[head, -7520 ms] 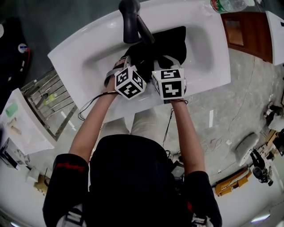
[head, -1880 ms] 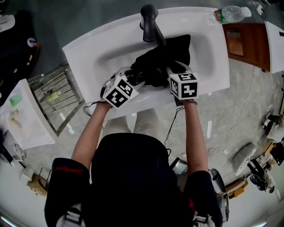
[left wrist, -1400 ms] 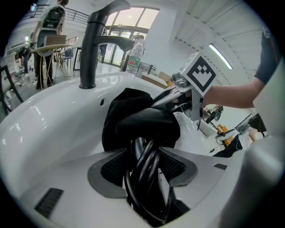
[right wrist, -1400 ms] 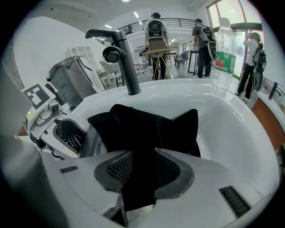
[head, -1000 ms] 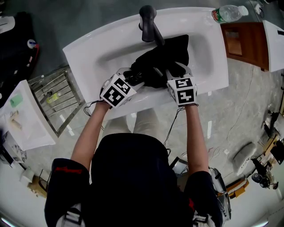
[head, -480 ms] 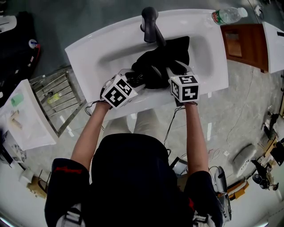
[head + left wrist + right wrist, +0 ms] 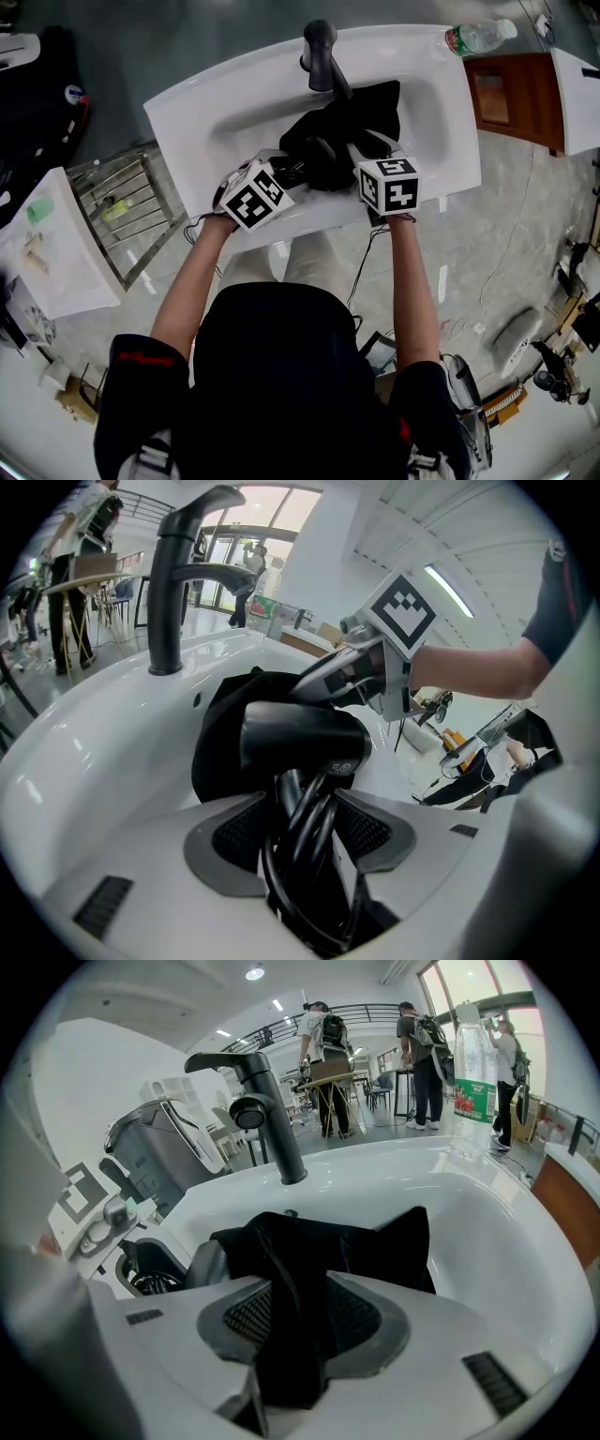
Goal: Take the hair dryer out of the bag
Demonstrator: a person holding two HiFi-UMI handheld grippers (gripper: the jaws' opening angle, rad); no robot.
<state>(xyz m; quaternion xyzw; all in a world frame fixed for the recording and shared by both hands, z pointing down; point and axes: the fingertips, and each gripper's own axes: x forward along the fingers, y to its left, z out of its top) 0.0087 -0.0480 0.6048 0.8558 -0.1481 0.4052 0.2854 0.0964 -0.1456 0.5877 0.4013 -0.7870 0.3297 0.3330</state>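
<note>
A black bag (image 7: pixel 366 105) lies in the white sink (image 7: pixel 216 108). The black hair dryer (image 7: pixel 317 155) sticks out of the bag's left end. My left gripper (image 7: pixel 284 171) is shut on the dryer's handle and its looped cord. In the left gripper view the dryer's barrel (image 7: pixel 300 744) lies crosswise just beyond the left gripper (image 7: pixel 302 832), with the bag (image 7: pixel 217 733) behind it. My right gripper (image 7: pixel 364 150) is shut on a fold of the bag's cloth. In the right gripper view that cloth (image 7: pixel 291 1335) runs between the pads of the right gripper (image 7: pixel 295 1321), and the rest of the bag (image 7: pixel 366 1237) spreads into the basin.
A black faucet (image 7: pixel 319 54) stands at the sink's back edge, right behind the bag. A water bottle (image 7: pixel 478 36) lies at the sink's far right corner. A metal rack (image 7: pixel 122 216) and a white stand (image 7: pixel 47 258) are on the left, and a wooden cabinet (image 7: pixel 511 80) is on the right.
Since the oldest frame the two grippers have drawn apart, the left one moving left with the dryer. Over the last second both grippers keep their places and their hold.
</note>
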